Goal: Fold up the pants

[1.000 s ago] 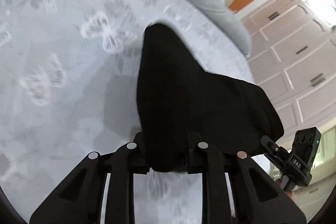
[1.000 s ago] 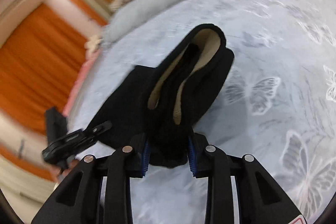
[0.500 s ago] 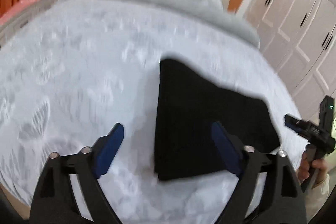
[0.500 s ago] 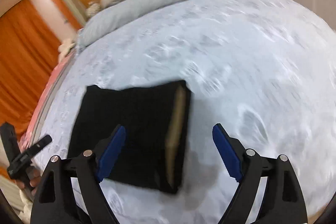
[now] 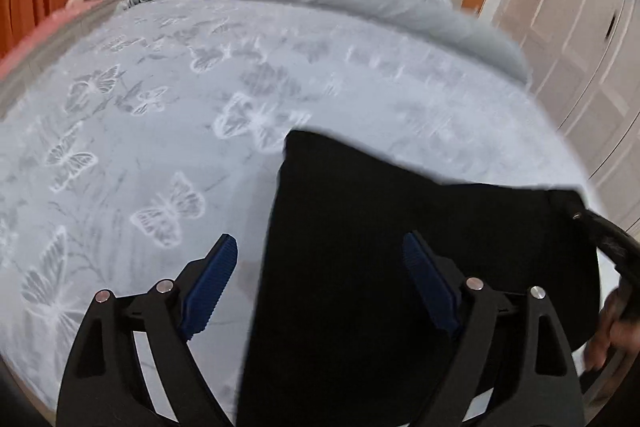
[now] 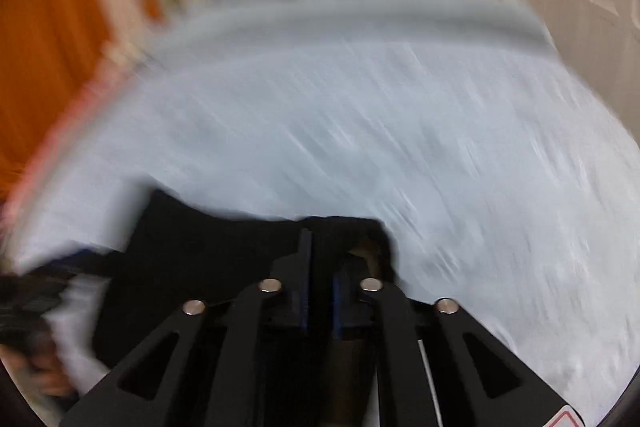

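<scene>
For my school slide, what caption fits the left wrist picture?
Open left gripper over folded black pants on a butterfly bedspread.

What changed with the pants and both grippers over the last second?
Both grippers let go of the black folded pants, which dropped flat onto the butterfly-print bedspread. The left gripper now stands open over them; the right gripper is closing again at their edge. The pants stay folded on the bed.
</scene>
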Motion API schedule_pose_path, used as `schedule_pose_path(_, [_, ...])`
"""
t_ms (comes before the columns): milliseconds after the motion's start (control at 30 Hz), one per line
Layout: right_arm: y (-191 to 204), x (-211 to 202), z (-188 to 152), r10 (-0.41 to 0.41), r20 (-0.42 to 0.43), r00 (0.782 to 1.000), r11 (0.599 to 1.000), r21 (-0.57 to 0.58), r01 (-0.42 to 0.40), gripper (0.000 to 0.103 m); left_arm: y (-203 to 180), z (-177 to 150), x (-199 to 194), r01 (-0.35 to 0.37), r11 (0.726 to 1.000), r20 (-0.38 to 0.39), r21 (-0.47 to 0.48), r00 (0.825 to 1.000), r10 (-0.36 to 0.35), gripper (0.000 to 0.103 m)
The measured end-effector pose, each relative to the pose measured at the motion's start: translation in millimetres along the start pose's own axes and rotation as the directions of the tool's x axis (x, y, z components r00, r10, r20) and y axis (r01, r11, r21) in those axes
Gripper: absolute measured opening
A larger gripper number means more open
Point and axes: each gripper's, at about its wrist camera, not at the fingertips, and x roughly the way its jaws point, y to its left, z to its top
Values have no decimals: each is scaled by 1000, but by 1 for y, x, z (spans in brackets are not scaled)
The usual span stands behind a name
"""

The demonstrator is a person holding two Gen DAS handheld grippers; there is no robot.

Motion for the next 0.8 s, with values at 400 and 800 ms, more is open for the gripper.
schedule_pose_path(400, [-5, -67, -60, 244, 13, 970, 970, -17, -244, 17, 18, -19, 29, -121, 993, -43, 0, 992, 121, 92])
schedule_pose_path(800, [32, -47, -103, 85, -114, 990, 961, -252, -112, 16, 65, -24, -53, -138, 989, 125, -60, 981, 145, 90])
